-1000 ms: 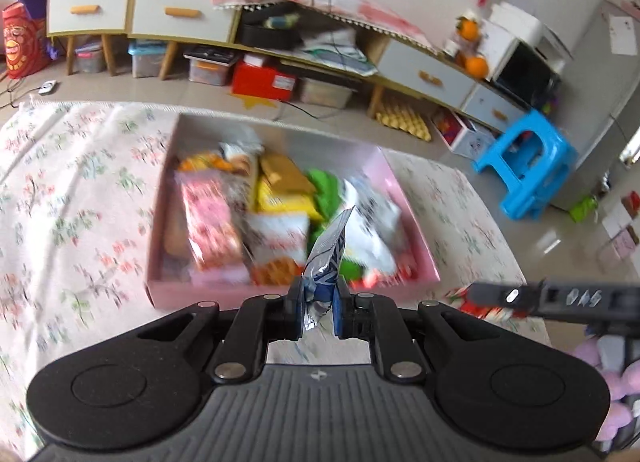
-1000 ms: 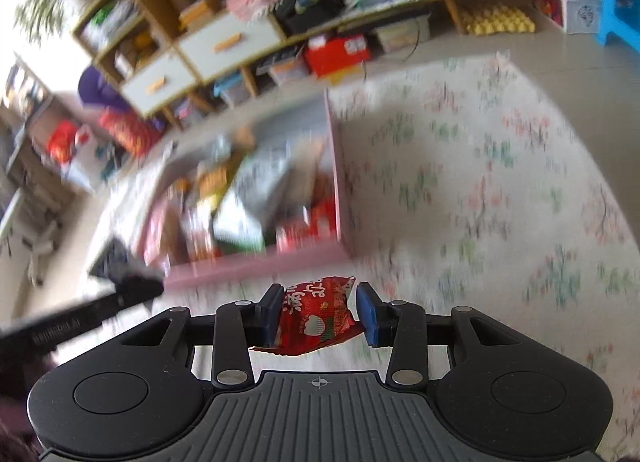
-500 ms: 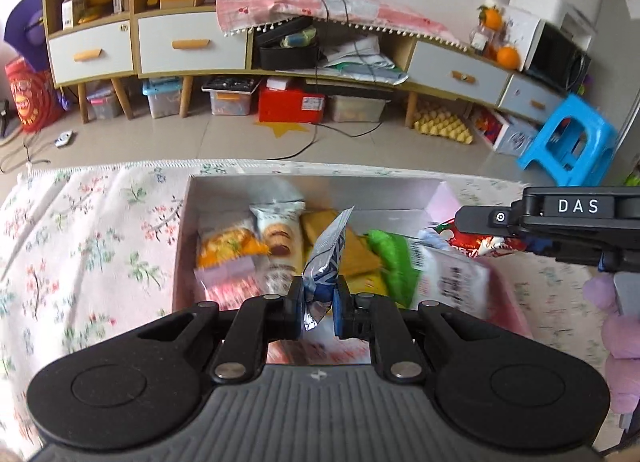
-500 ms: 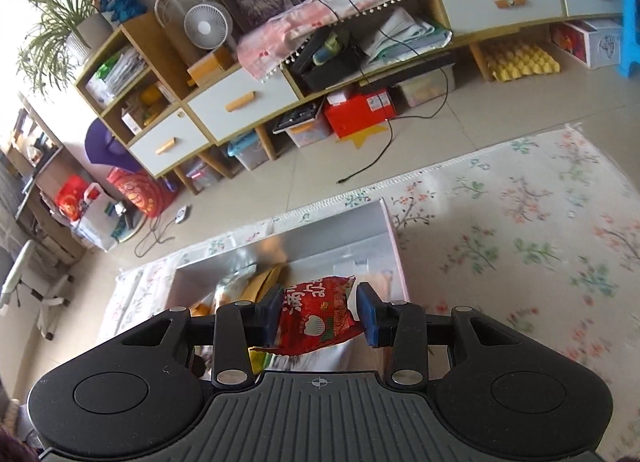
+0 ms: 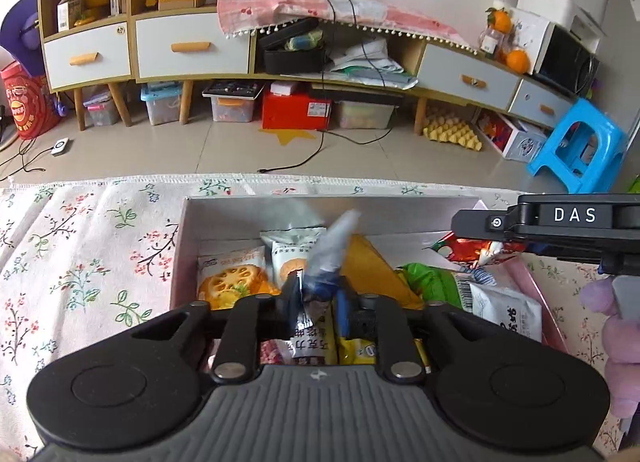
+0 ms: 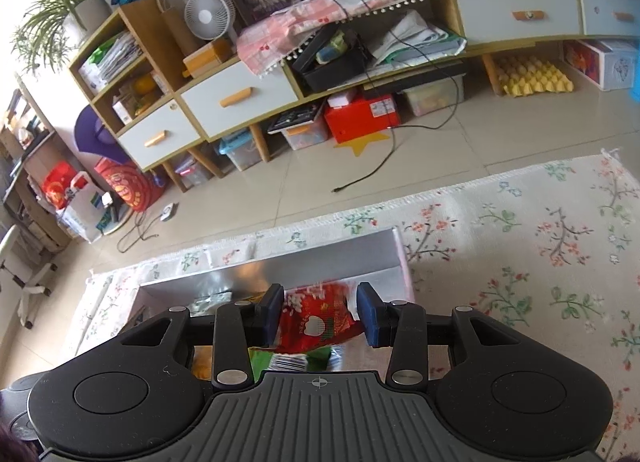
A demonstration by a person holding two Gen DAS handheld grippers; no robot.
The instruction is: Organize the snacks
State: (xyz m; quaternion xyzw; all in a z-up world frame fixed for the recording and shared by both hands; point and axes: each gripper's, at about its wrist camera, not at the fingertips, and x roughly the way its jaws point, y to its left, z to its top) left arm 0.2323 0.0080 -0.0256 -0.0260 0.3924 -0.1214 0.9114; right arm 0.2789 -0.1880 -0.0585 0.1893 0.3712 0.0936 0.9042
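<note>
Over the box (image 5: 188,246): left gripper (image 5: 318,302), jaws just parting, blue packet (image 5: 328,258) between; right gripper (image 6: 320,314), jaws loosened around red packet (image 6: 316,318).

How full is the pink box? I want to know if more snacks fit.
Fairly full: snack packets cover almost all of the box floor that shows, some overlapping. Its near end is hidden.
</note>
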